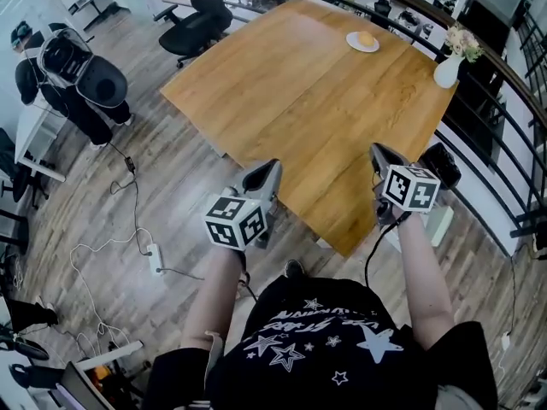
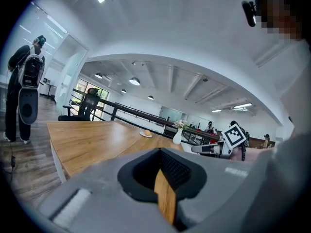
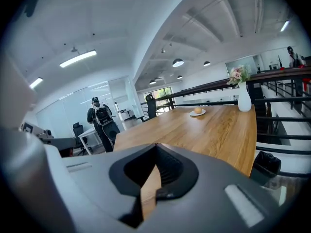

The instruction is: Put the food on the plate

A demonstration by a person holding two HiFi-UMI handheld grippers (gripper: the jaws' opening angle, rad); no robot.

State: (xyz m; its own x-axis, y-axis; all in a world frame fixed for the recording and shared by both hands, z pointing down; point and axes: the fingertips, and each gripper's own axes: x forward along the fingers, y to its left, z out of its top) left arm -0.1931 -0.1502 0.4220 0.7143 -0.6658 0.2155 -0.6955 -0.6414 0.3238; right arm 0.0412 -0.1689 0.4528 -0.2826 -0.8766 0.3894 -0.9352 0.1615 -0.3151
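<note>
The broad light-brown wooden table (image 1: 291, 101) lies bare from its near corner, where the left tool (image 1: 263, 178) and right tool (image 1: 383, 159) hang, across to the small white plate (image 1: 351, 44) near the far edge. On that stretch only a white vase of flowers (image 1: 447, 69) stands, at the right edge, close against the black metal railing (image 1: 500, 135) that closes off the right side. A black office chair (image 1: 195, 20) stands off the far-left corner, clear of the tabletop.
</note>
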